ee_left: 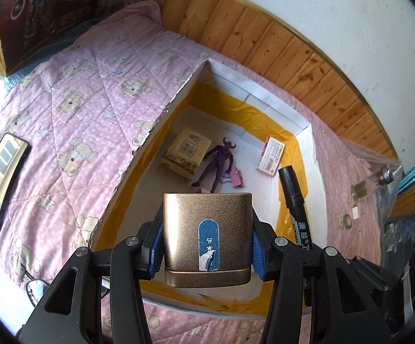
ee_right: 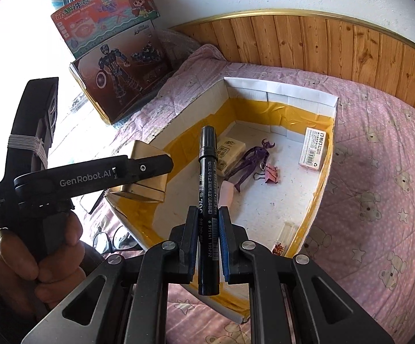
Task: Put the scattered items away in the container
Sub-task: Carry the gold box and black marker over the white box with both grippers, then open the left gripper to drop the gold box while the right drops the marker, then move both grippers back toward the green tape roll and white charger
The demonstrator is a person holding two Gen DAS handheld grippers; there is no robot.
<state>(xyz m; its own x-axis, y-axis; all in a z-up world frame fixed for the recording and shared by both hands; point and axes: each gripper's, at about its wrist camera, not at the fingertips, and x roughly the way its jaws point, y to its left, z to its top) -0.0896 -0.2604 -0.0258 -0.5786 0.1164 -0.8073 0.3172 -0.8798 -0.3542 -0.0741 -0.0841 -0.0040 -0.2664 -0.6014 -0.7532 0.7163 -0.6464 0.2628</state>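
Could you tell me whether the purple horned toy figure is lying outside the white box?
No, the purple horned toy figure lies on the floor inside the white box.

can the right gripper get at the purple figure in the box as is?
Probably not. The right gripper is shut on the black marker, so its jaws aren't free. The path looks open: the purple figure lies uncovered on the box floor. Drop the marker first.

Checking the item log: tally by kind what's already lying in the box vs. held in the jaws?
In the box:
Tissue pack: 1
Purple figure: 1
Pink binder clip: 1
Staples box: 1
Pale pink block: 1
Held:
Gold tin, left gripper: 1
Black marker, right gripper: 1
Total: 7
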